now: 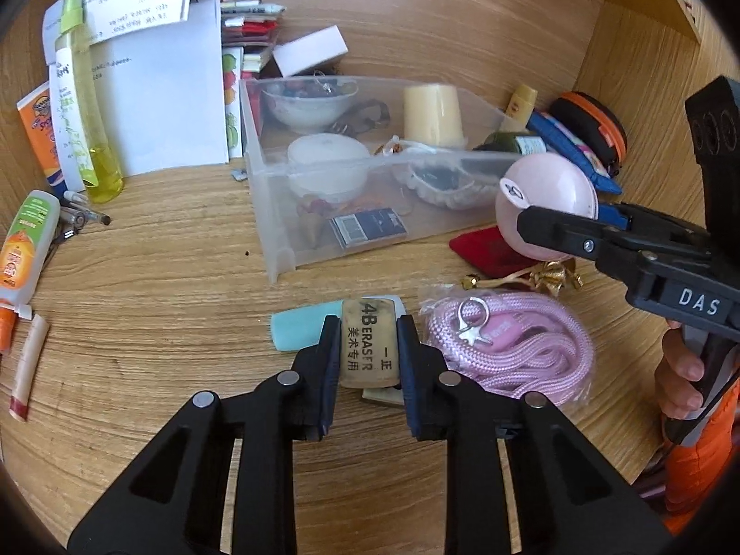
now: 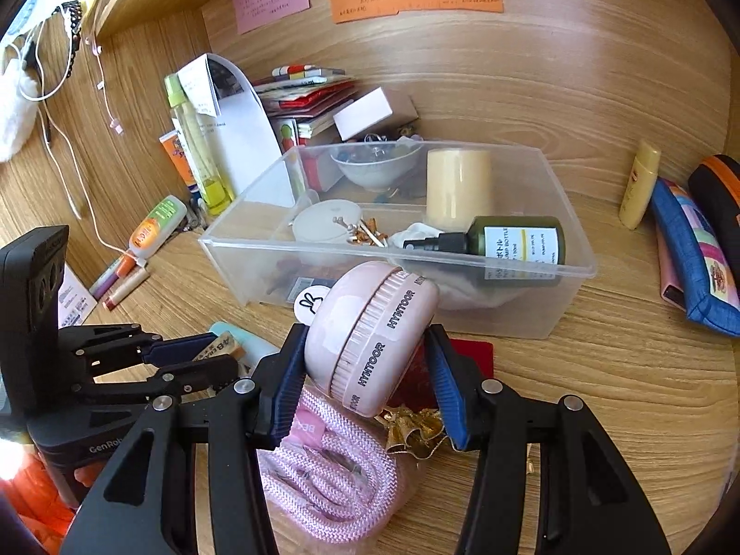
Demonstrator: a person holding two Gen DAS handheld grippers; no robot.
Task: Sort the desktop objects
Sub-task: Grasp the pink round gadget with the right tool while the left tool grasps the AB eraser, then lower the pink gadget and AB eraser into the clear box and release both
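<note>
My left gripper (image 1: 367, 330) is shut on a tan 4B eraser (image 1: 368, 342), just above the wooden desk, over a teal eraser (image 1: 300, 327). My right gripper (image 2: 367, 347) is shut on a round pink HYNTOOR device (image 2: 370, 333), held above the desk near the front wall of the clear plastic bin (image 2: 545, 323). The same pink device (image 1: 545, 203) and right gripper show in the left wrist view at right. The left gripper with the eraser (image 2: 222, 344) shows at left in the right wrist view.
The bin (image 1: 277, 249) holds a bowl (image 1: 305, 104), a cream cup (image 1: 432, 113), a green bottle (image 2: 518, 243) and small items. A bagged pink lanyard (image 1: 513, 347), red pouch (image 1: 490, 249) and gold ornament (image 2: 416, 425) lie in front. Bottles, tubes and papers stand left; pouches (image 2: 689, 249) right.
</note>
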